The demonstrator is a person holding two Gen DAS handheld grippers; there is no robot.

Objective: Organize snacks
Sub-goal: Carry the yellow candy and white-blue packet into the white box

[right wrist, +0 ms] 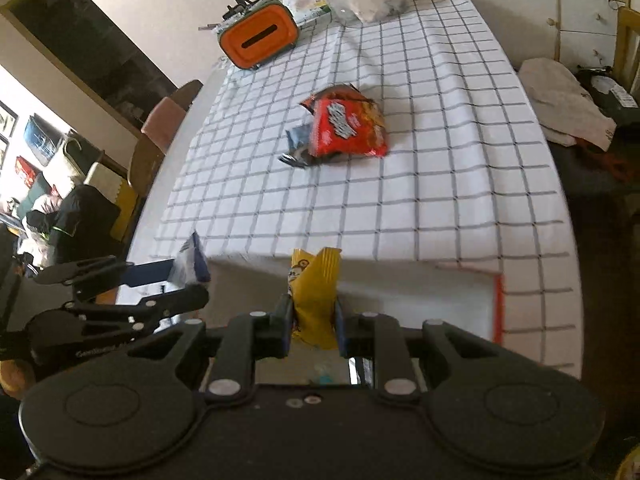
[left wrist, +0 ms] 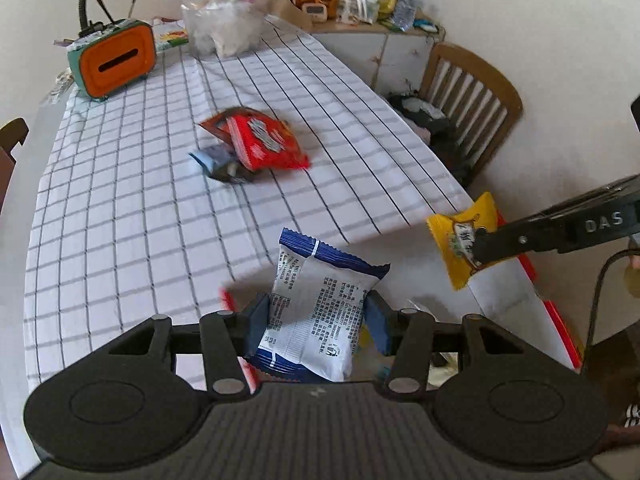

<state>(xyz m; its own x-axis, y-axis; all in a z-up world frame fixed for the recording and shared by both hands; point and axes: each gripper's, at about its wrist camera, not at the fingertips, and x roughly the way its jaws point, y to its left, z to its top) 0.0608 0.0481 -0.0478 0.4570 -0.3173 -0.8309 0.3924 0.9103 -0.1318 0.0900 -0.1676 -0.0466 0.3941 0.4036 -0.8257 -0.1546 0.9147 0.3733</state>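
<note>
Left tool (left wrist: 318, 316) clamped on blue-and-white snack packet (left wrist: 320, 312), held above near edge of checked counter (left wrist: 120, 200). Right tool (right wrist: 311, 320) pinched tight on yellow snack packet (right wrist: 314, 296), at 3 o'clock from the blue one. Red snack bags (left wrist: 260, 136) piled mid-counter, toward 12 o'clock.

Legible lettering: "DAS", white capitals, on right gripper (left wrist: 486, 246) arm, at 3 o'clock. Print on blue-white packet (left wrist: 316, 312) and red bag (left wrist: 264, 140): unreadable.
</note>
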